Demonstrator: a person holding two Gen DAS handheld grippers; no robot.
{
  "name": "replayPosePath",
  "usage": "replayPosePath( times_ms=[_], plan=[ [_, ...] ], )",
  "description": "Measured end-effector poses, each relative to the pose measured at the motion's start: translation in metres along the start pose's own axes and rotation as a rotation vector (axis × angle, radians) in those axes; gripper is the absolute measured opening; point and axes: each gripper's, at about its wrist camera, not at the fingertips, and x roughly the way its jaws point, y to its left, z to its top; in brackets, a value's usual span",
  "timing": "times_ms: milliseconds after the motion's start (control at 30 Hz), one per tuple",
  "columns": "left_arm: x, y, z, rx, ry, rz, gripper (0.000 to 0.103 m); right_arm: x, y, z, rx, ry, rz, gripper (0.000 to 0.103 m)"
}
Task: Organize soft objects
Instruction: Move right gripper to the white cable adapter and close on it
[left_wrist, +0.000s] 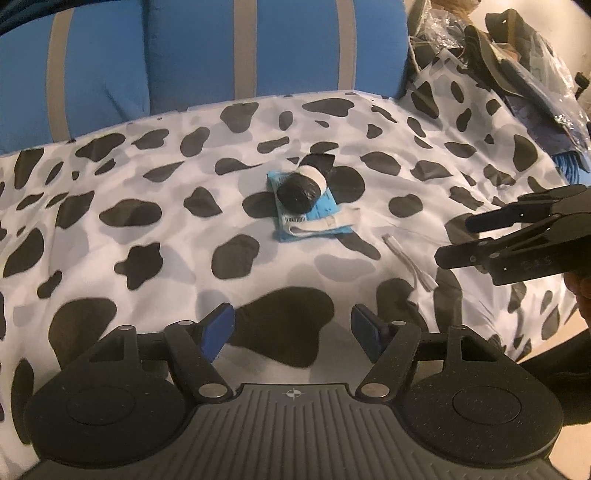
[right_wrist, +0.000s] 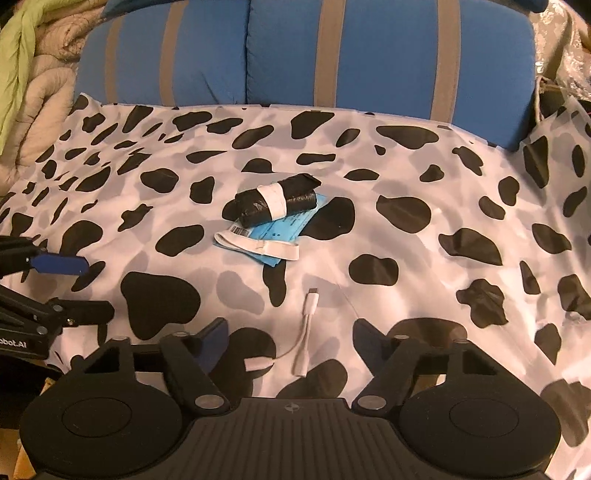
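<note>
A black roll with a white band (left_wrist: 301, 186) (right_wrist: 277, 199) lies on a blue packet (left_wrist: 321, 214) (right_wrist: 284, 225) in the middle of a cow-print cloth (left_wrist: 147, 221) (right_wrist: 443, 177). A white strap (left_wrist: 325, 223) (right_wrist: 258, 247) crosses the packet's near edge. Closer in lies a short white adapter cable (left_wrist: 410, 262) (right_wrist: 308, 314). My left gripper (left_wrist: 291, 328) (right_wrist: 94, 288) is open over bare cloth, short of the roll. My right gripper (right_wrist: 291, 332) (left_wrist: 454, 240) is open too; the cable lies on the cloth in the gap between its fingers, untouched by the pads.
A blue cushion with grey stripes (left_wrist: 184, 55) (right_wrist: 369, 55) backs the cloth. Dark bags and clear plastic (left_wrist: 517, 55) are piled at the far right. A beige quilt and a green blanket (right_wrist: 37, 92) sit at the far left.
</note>
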Motion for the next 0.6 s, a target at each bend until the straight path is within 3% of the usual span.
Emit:
replayPosePath(
  times_ms=[333,600],
  plan=[
    [0.008,0.009,0.019,-0.016,-0.014,0.000,0.069,0.032,0.001,0.007,-0.038,0.050,-0.017,0.053],
    [0.015,0.011,0.025,-0.021,0.002,0.000,0.069,0.062,0.002,0.006,-0.063,0.113,-0.047,0.034]
  ],
)
